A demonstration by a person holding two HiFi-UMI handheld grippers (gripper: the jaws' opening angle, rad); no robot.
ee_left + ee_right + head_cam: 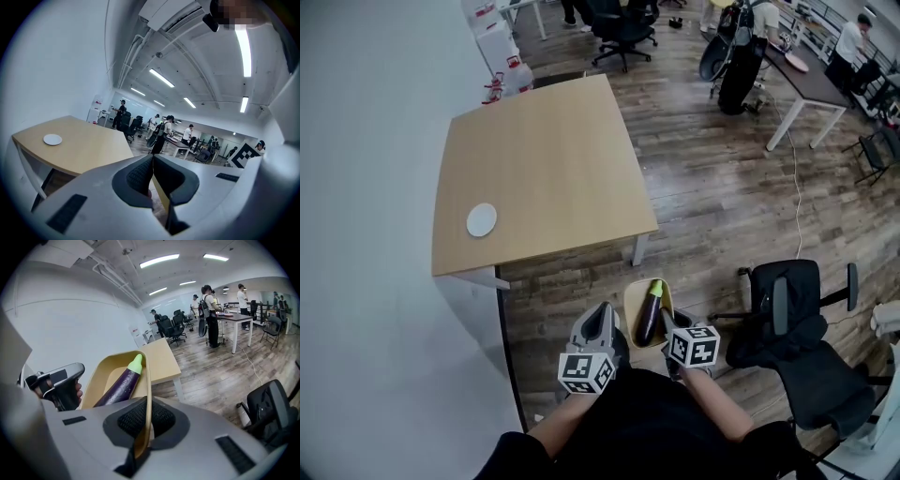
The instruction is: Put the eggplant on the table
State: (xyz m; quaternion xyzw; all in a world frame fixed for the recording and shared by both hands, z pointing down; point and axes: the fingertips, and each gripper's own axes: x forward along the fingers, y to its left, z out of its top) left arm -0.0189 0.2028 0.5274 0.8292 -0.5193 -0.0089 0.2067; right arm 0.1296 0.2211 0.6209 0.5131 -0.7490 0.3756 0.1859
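Eggplant (650,314) lies lengthwise in a tan tray (628,302), green end toward the table, in the lower middle of the head view. It is over the floor and not on the table.

The left gripper (607,315) has its jaws closed on the tray's left rim. The right gripper (668,324) is likewise clamped on the right rim, whose thin edge shows between its pads.

Each gripper carries a cube (586,370) with black-and-white square patterns.

Above the tray in the frame stands a light wooden table (544,159) with a small white disc (482,219) near its left edge. The floor (722,206) is of dark wood planks. A white wall (366,187) fills the left side and a black office chair (797,347) stands at the lower right.

At the upper left are white containers (499,47) with red marks too small to read. A second desk (806,80) and people are at the upper right.
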